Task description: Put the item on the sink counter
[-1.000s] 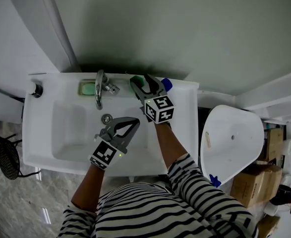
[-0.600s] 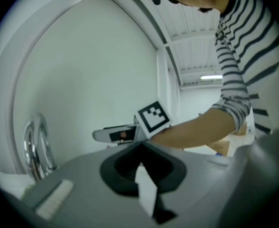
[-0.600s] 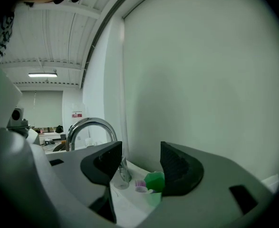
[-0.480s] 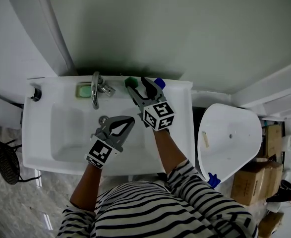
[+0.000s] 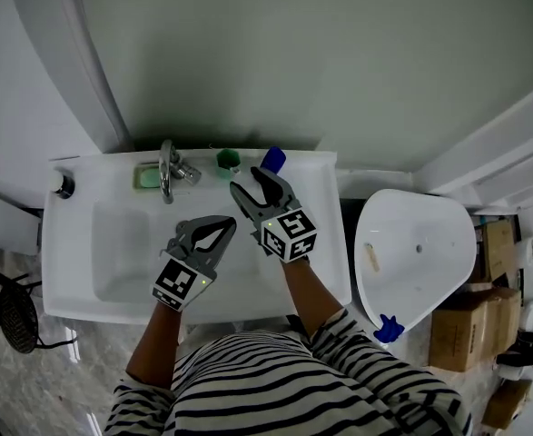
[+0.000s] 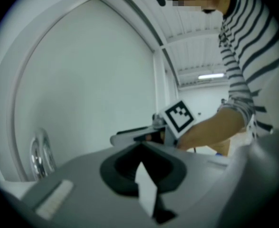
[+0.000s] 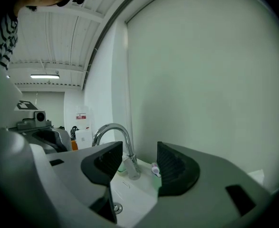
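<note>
A small green cup [image 5: 227, 162] stands on the back ledge of the white sink counter [image 5: 325, 243], with a blue item [image 5: 272, 160] just right of it. My right gripper [image 5: 251, 187] hovers open and empty in front of them, apart from both. In the right gripper view its jaws [image 7: 137, 163] frame the faucet [image 7: 118, 139]; a green edge of the cup [image 7: 157, 178] with a pale, pink-tipped thing shows by the right jaw. My left gripper [image 5: 222, 227] is shut and empty over the basin. In its own view, the left gripper [image 6: 140, 148] has closed tips.
The chrome faucet [image 5: 166, 171] and a green soap dish [image 5: 146, 177] sit at the back left of the sink. A toilet [image 5: 411, 252] stands to the right, with cardboard boxes [image 5: 457, 334] beyond. A wall rises directly behind the ledge.
My right gripper has drawn back from the back ledge toward the person and risen, leaving the green cup standing in plain sight. The left gripper has hardly moved.
</note>
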